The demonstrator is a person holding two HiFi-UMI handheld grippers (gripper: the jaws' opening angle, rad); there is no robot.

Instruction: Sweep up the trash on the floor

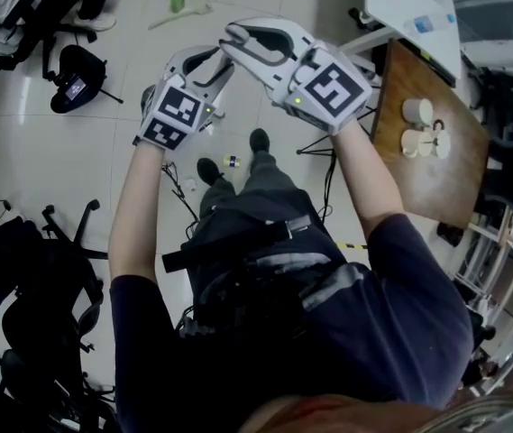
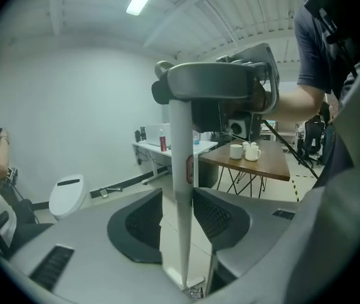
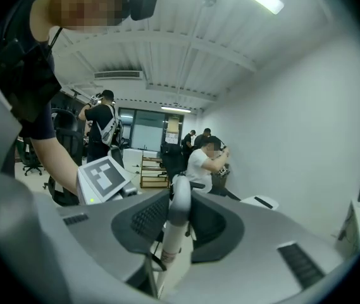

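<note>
Your left tongs (image 2: pixel 178 194) stand apart around a white pole (image 2: pixel 180 138); the pole lies against one pad and a gap shows at the other, so nothing is pinched there. Your right tongs (image 3: pixel 180 198) are clamped on the grey grip (image 2: pixel 211 81) at the top of that same pole, above the left pair, and both are raised in front of your chest. From the grip the pole runs down between the left pads toward the pale tiled floor (image 1: pixel 58 179). A small piece of trash (image 1: pixel 231 161) lies on the floor just between your shoes (image 1: pixel 259 140). Farther out on the floor, beyond the tongs, lies a green bottle (image 1: pixel 177 0) with a few other loose bits beside it. At your right stands a wooden counter (image 1: pixel 427 188), with white cups (image 1: pixel 418 126) grouped toward its far end. Black office chairs (image 1: pixel 31 269) crowd the floor on your left. In the right gripper view a seated person (image 3: pixel 200 163) in a white shirt is near the wall.
</note>
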